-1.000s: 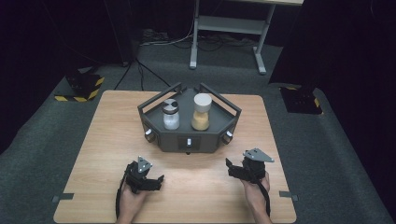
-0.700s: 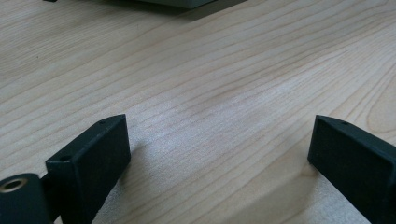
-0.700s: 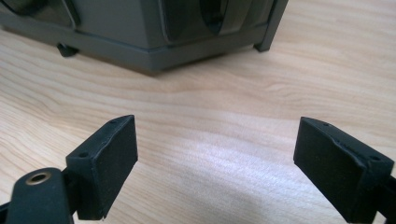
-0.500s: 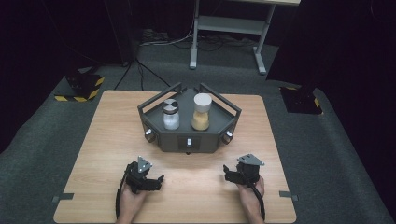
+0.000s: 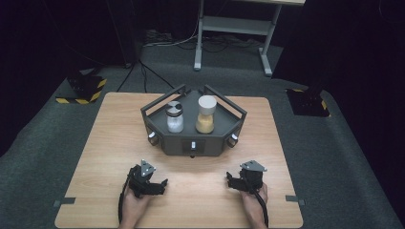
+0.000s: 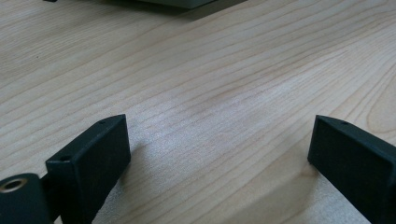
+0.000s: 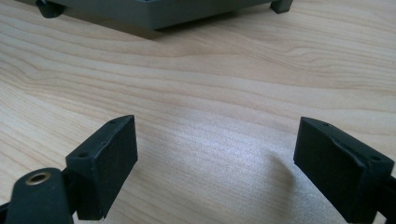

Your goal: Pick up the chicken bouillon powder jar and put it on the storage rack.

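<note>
Left tongs (image 5: 162, 182) and right tongs (image 5: 231, 180) rest wide and empty on the worktop (image 5: 105, 143), well short of the clear jar (image 5: 174, 117) and yellow-filled jar (image 5: 206, 114) upright in the dark tray (image 5: 193, 145); a hasty reach over the rail could topple either.

The desk (image 5: 105, 143) is pale wood with a fine darker grain; the tray (image 5: 191, 143) near its far edge is dark grey, with pale knobs at its front corners; in it the left jar (image 5: 175, 117) holds white contents under a grey-and-white cap; the right jar (image 5: 206, 114) holds yellow-tan contents under a white lid; the left gripper (image 5: 161, 183) and the right gripper (image 5: 230, 180), near the desk's near edge, are black, each topped by a grey plate; the floor (image 5: 43, 143) is dark grey carpet; black-and-yellow striped blocks (image 5: 81, 93) sit beyond the desk's far corners.
</note>
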Motion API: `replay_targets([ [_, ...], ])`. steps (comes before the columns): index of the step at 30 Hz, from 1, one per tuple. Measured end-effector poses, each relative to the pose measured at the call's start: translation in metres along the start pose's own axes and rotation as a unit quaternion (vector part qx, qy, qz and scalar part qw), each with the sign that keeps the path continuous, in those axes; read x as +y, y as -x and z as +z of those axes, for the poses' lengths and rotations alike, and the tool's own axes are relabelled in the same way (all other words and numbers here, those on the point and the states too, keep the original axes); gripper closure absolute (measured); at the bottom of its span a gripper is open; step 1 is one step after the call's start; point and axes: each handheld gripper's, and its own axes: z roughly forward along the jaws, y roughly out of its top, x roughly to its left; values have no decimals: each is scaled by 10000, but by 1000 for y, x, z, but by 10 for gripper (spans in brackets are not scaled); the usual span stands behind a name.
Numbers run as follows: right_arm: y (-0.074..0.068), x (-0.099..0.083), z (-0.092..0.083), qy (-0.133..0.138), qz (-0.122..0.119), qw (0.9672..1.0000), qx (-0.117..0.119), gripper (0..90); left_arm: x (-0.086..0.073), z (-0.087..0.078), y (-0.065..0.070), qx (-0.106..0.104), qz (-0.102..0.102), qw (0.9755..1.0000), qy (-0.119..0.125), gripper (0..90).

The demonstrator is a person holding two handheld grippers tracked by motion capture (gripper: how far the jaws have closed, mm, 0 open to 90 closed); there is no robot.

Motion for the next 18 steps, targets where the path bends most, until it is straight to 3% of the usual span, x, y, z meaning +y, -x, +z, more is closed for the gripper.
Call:
replay_targets([
  [6, -2, 6, 3, -149, -73, 9999, -4, 119, 0, 0, 0, 0, 1, 10000, 1, 57],
  [9, 1, 7, 5, -192, 32, 9998, 60, 115, 0, 0, 0, 0, 1, 10000, 0, 57],
  [18, -3, 9, 6, -199, 54, 9998, 8, 108, 0, 0, 0, -8, 4, 10000, -1, 55],
])
